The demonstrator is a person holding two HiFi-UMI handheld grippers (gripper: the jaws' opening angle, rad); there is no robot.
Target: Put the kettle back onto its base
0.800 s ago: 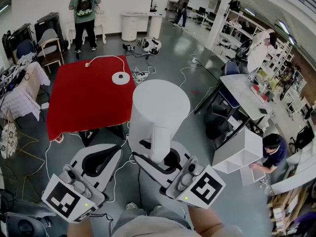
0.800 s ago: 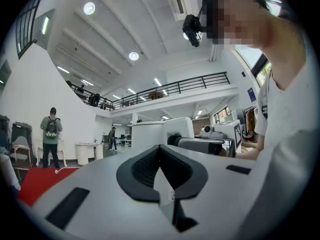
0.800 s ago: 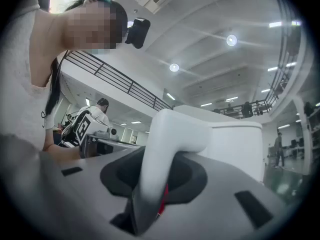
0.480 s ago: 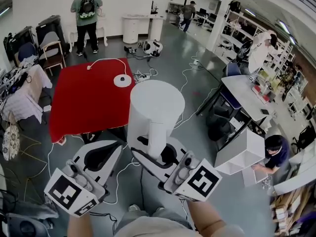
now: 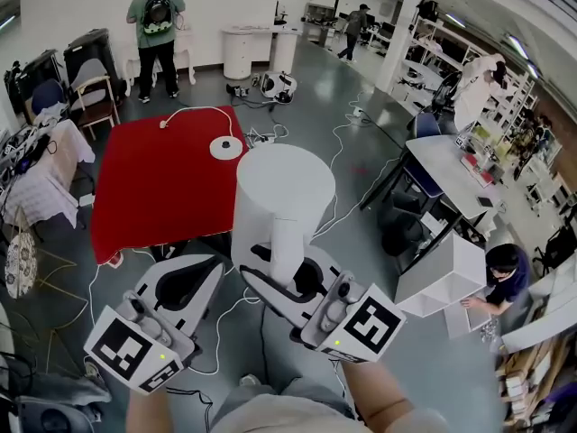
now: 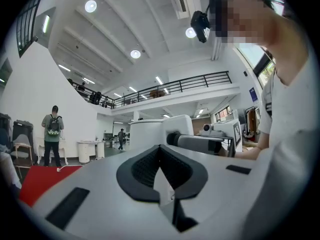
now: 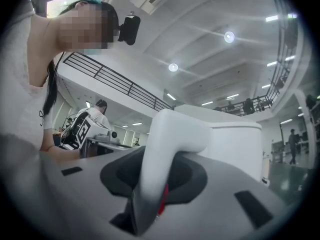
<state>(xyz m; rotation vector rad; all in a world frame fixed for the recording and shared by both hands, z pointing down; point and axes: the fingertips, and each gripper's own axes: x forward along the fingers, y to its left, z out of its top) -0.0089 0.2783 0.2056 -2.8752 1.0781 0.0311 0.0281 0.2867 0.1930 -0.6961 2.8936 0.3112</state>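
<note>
A white kettle [image 5: 281, 197] hangs in the air in front of me, with my right gripper [image 5: 287, 273] shut on its handle [image 7: 167, 154]. The right gripper view has the handle between the dark pads and the kettle's body [image 7: 235, 144] just beyond. The round white base [image 5: 225, 148] lies at the far right edge of the red table [image 5: 153, 188], its white cord running off to the left. My left gripper [image 5: 185, 282] is held beside the kettle, to its left, with nothing in it. In the left gripper view its pads [image 6: 145, 166] meet, and the kettle [image 6: 150, 134] shows behind them.
Cables trail over the grey floor around the red table. A person with a backpack [image 5: 157, 25] stands beyond it. A chair [image 5: 90, 88] and a cluttered table are at the left. A white desk [image 5: 442, 170], white boxes [image 5: 442, 278] and a seated person [image 5: 500, 273] are at the right.
The kettle and the right gripper have drifted slightly left in the head view. The grip on the handle is the same, and the left gripper has stayed beside them.
</note>
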